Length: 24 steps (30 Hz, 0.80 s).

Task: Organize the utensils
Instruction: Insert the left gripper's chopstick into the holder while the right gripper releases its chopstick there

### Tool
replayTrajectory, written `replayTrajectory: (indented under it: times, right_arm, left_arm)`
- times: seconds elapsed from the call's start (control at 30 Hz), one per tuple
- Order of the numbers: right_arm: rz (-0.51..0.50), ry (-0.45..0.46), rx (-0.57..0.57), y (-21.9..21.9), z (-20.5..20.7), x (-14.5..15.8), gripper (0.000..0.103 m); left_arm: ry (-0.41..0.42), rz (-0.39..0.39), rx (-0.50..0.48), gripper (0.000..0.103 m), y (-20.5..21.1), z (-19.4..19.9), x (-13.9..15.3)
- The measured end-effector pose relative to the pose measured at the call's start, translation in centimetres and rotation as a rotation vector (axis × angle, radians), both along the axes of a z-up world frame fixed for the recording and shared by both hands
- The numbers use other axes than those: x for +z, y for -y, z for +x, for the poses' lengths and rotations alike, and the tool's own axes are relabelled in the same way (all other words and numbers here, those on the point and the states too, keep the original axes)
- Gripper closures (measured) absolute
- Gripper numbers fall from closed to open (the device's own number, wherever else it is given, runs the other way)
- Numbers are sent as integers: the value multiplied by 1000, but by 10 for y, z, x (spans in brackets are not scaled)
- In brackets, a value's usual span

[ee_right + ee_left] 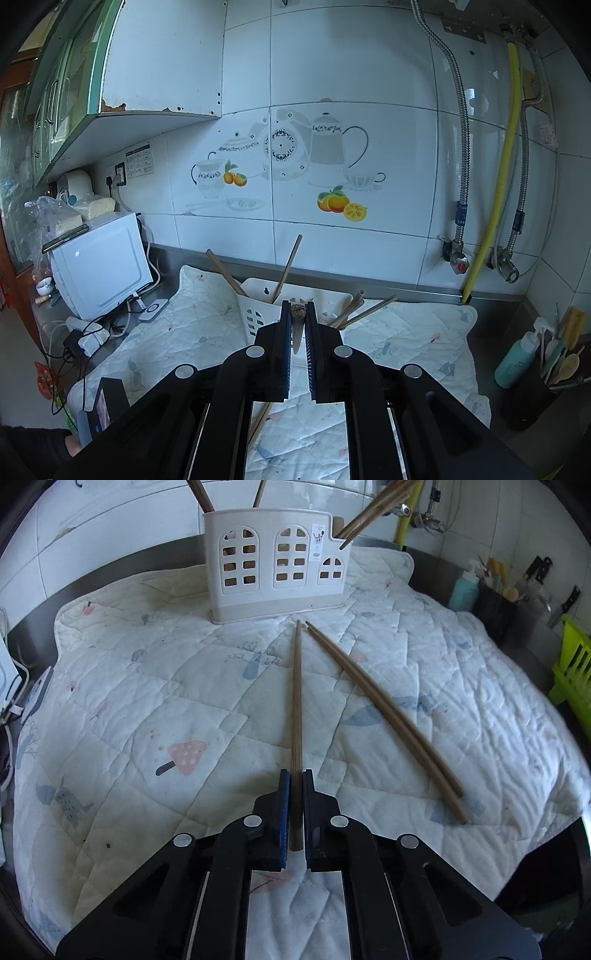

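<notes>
A white utensil holder (273, 576) with window-shaped cut-outs stands at the far side of a quilted cloth (147, 701). Brown chopsticks (373, 509) lean out of its right compartment, and others stick up at its left. My left gripper (296, 775) is shut on one long brown chopstick (296, 686), whose tip points at the holder's base. Two more chopsticks (380, 716) lie side by side on the cloth to its right. My right gripper (298, 306) hovers above the holder (255, 295), shut on the brownish end of a slim utensil (298, 312) seen end-on.
A black pot of utensils (495, 609), a teal bottle (463, 590) and a green rack (572, 664) stand at the right. A white appliance (99, 266) with cables sits at the left. Taps and hoses (458, 262) hang on the tiled wall behind.
</notes>
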State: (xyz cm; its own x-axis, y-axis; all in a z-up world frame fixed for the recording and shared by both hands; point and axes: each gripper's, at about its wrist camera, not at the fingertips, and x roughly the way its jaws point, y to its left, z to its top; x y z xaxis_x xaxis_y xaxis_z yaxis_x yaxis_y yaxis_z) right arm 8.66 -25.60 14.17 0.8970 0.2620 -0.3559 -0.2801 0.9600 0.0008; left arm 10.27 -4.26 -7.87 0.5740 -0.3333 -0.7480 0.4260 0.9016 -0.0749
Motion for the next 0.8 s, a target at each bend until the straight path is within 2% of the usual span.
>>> replayTrajectory:
  times: [0.23,0.6,0.8]
  right_arm:
    - [-1,27,1,2,-2,14,96]
    - [-3,54,-33,12,17,49,96]
    - [-5,-13,-53,20,49,57,96]
  left_arm:
    - [21,-78,2,98,-10,8,32]
    - [165,-124,7,98,-6,40,113]
    - [201,-127,-4,98,10,67,139]
